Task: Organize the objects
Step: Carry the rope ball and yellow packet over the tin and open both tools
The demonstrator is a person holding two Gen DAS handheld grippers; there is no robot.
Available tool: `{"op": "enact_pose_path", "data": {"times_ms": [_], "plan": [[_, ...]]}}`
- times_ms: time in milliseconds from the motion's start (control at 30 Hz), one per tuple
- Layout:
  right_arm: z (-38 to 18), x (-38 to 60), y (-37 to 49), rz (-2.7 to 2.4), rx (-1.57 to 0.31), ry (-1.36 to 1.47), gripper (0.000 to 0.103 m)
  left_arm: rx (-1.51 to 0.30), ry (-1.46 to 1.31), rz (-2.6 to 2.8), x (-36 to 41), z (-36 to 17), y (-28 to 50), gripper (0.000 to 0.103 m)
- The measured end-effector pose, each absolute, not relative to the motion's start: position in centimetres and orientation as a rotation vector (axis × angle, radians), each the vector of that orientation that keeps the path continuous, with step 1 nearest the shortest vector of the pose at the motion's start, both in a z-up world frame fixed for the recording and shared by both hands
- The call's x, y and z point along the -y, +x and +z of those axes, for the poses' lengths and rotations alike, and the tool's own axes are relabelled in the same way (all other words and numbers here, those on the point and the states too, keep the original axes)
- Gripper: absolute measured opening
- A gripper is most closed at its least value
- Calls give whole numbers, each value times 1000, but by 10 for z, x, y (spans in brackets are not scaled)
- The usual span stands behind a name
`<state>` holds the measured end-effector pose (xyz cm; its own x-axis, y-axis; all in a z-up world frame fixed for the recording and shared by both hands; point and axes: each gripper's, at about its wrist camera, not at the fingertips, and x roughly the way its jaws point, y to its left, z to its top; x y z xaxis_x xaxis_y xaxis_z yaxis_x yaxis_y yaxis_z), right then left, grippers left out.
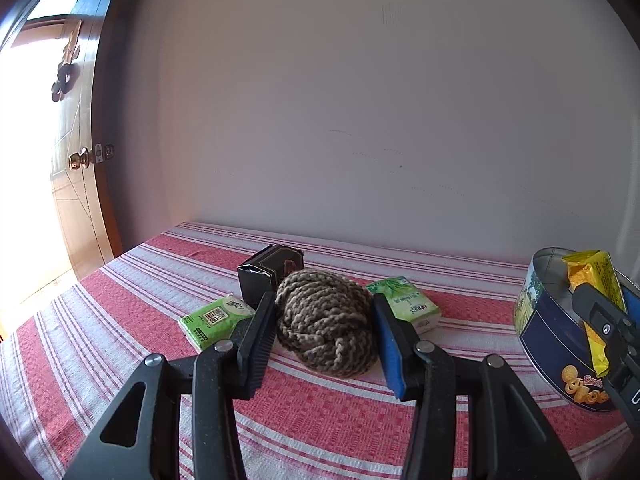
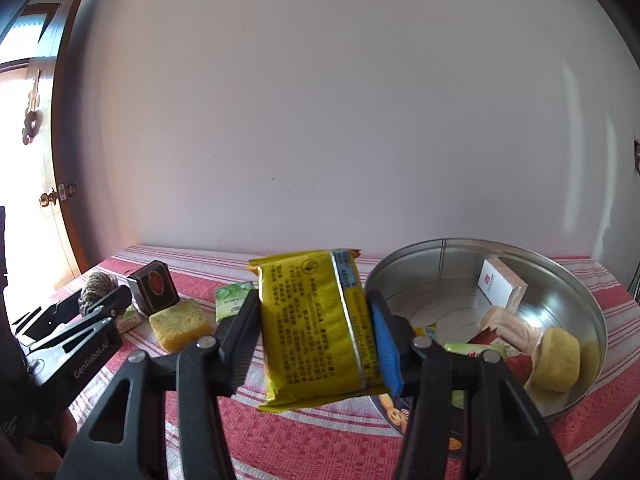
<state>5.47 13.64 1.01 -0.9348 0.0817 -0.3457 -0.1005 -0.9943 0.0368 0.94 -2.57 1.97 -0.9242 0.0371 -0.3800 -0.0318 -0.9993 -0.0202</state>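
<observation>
A brown braided rope ball (image 1: 326,328) sits low on the striped cloth between the fingers of my left gripper (image 1: 324,298), and both pads press on its sides. My right gripper (image 2: 312,296) is shut on a yellow foil packet (image 2: 316,328) and holds it upright in the air. The packet hangs by the left rim of a round metal tin (image 2: 592,320). In the left wrist view the same packet (image 1: 592,276) shows over the tin (image 1: 548,340). In the tin lie a white-and-tan box (image 2: 500,284), a yellow sponge (image 2: 558,354) and several packets.
Two green tissue packs (image 1: 216,320) (image 1: 408,308) and a black box (image 1: 268,276) lie around the rope ball. A second yellow sponge (image 2: 180,324) rests on the red striped cloth (image 1: 120,320). A white wall backs the table. A wooden door (image 1: 80,160) stands at the left.
</observation>
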Motion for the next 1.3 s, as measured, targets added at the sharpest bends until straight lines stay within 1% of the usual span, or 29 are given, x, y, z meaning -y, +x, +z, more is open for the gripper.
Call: {"op": "enact_pose_path", "data": {"times_ms": [100, 300, 500, 833, 1300], "plan": [[12, -136, 60, 2994, -34, -510, 53, 32, -610, 3021, 16, 20, 12, 49], [16, -148, 71, 2984, -7, -472, 53, -9, -608, 2985, -11, 21, 18, 49], [17, -176, 78, 2957, -42, -458, 53, 2, -615, 2948, -32, 25, 20, 49], [22, -217, 95, 2890, -41, -409, 53, -38, -575, 2901, -70, 30, 28, 49], [33, -264, 107, 2808, -87, -359, 53, -87, -528, 2813, -121, 43, 36, 49]]}}
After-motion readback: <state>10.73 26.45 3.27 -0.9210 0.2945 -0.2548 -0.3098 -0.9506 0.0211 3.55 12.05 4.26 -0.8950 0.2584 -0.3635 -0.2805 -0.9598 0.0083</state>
